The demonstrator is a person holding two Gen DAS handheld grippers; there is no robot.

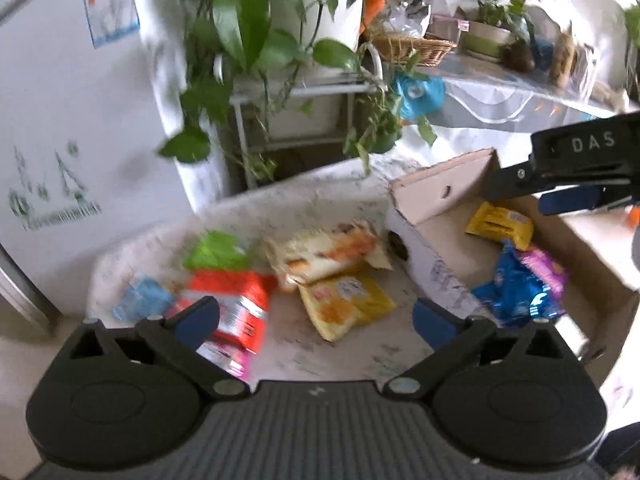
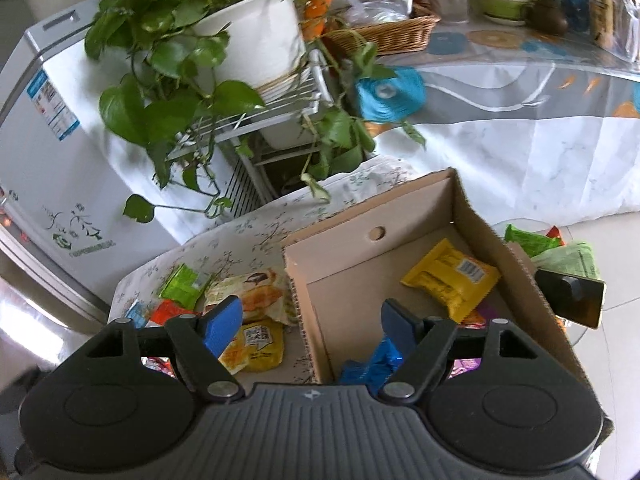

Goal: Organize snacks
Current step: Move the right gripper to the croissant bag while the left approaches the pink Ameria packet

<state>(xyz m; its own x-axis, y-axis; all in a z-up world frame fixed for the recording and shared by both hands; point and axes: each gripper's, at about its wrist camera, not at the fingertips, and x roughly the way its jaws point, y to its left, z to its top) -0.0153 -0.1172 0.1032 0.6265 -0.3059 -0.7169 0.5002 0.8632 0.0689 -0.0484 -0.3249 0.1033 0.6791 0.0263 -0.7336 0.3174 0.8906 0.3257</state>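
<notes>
Two grippers hover above a small table (image 2: pixel 248 224) with a floral cloth, and neither grasps anything. The left gripper (image 1: pixel 316 316) has its blue fingers spread wide over the loose snacks; the right gripper (image 2: pixel 312 320) is likewise released, hanging over the near left wall of the cardboard box (image 2: pixel 400 216), which stands at the table's right edge.

Inside the box, a yellow packet (image 2: pixel 450 276) lies near the far right corner. A blue packet (image 1: pixel 516 288) and a purple packet (image 1: pixel 546 268) lie nearer the front wall; in the right wrist view both are largely hidden behind the gripper's body.

Left of the box on the cloth lie a cream pastry bag (image 1: pixel 332 252), a yellow pouch (image 1: pixel 346 304) just in front of it, a green packet (image 1: pixel 216 250) toward the far left edge, and a red packet (image 1: pixel 240 304) partly covered by the left finger. Motion blur in the left wrist view makes their printing unreadable. A pale blue packet (image 1: pixel 142 298) at the left edge is too smeared to identify.
</notes>
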